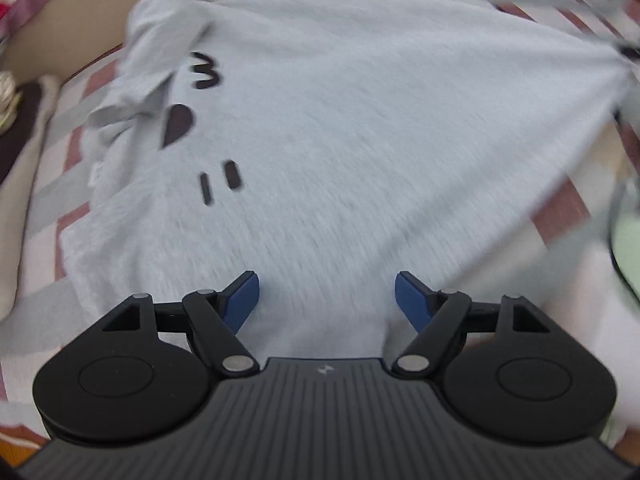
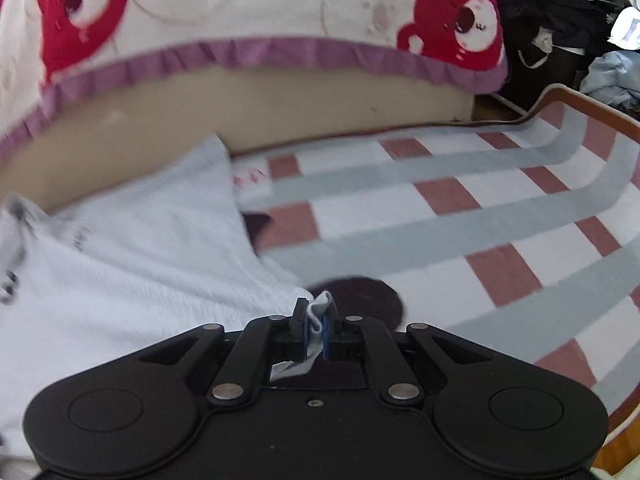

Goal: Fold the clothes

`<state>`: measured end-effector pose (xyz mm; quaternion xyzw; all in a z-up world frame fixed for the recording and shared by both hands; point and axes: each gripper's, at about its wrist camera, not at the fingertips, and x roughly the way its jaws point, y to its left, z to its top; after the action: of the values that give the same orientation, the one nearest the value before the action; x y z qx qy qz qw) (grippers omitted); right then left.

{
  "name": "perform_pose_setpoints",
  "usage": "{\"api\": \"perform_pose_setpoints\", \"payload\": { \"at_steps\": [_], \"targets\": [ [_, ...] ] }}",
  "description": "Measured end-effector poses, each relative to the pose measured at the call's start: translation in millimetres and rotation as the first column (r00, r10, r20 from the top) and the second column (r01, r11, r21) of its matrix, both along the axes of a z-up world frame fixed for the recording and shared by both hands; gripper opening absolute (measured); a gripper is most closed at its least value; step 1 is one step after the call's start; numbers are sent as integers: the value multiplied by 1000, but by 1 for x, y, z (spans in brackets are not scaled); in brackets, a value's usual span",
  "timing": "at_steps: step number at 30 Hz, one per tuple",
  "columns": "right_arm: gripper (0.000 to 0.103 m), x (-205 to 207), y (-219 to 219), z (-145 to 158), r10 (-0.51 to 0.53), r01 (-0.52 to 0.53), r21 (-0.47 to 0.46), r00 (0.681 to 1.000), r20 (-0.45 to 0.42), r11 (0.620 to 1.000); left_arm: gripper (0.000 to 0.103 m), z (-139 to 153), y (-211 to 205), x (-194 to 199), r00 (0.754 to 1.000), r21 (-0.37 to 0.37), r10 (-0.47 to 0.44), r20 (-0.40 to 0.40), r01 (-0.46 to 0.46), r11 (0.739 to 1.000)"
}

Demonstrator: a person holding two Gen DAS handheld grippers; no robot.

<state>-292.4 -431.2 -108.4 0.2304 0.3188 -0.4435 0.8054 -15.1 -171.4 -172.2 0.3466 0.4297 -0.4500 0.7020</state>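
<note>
The left gripper point(image 1: 327, 294) hangs released, jaws spread over the near hem of the grey shirt point(image 1: 340, 128), which lies across the striped bedcover point(image 2: 460, 216). The right gripper point(image 2: 315, 330) is clenched on the shirt's corner. The fabric looks soft, light and limp, best pinched at hems or corners.

grippers: 2 (left gripper point(image 1: 327, 296), right gripper point(image 2: 315, 330)) | gray shirt point(image 1: 340, 140): 1 | striped blanket point(image 2: 460, 216): 1 | bear-print cover point(image 2: 248, 4): 1

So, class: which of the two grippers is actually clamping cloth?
The right gripper: its jaws pinch a corner of the grey shirt. The left gripper is open over it.
</note>
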Motion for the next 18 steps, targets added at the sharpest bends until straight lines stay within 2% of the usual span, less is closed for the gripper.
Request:
{"api": "perform_pose_setpoints", "payload": {
  "at_steps": [2, 4, 6, 8, 9, 10, 11, 12, 15, 18],
  "targets": [
    [7, -1, -3, -5, 2, -2, 3, 1000, -7, 1000, 77, -8, 1, -17, 997, 40, -74, 30, 73, 997],
    [7, -2, -4, -2, 6, -6, 3, 1000, 7, 1000, 79, -9, 2, -27, 991, 48, -107, 80, 103, 994],
    [7, 3, -9, -2, 12, -12, -7, 1000, 11, 1000, 79, -8, 0, -26, 990, 47, -104, 91, 100, 994],
    [7, 7, -13, -1, 14, -14, -12, 1000, 21, 1000, 81, -7, 0, -18, 995, 15, -63, 77, 63, 998],
    [7, 7, -13, 3, 18, -18, -22, 999, 30, 1000, 78, -7, 1, -13, 997, -11, -35, 70, 36, 999],
    [7, 8, -14, 9, 31, -29, -39, 999, 37, 999, 61, -6, 2, -10, 998, -41, -16, 62, 19, 999],
    [6, 9, -14, 14, 44, -41, -57, 998, 43, 998, 17, -5, 2, -8, 999, -71, -1, 54, 5, 997],
    [6, 8, -11, 22, 66, -62, -77, 997, 49, 995, 7, -1, 4, -6, 1000, -88, 12, 29, -9, 996],
    [5, -4, 7, 57, 107, -101, -134, 993, 41, 986, 6, 16, 9, -4, 998, -154, 56, -29, -60, 986],
    [5, -21, 27, 79, 99, -104, -198, 995, -33, 975, 6, 38, 26, -8, 993, -245, 60, -102, -83, 966]
  ]
}}
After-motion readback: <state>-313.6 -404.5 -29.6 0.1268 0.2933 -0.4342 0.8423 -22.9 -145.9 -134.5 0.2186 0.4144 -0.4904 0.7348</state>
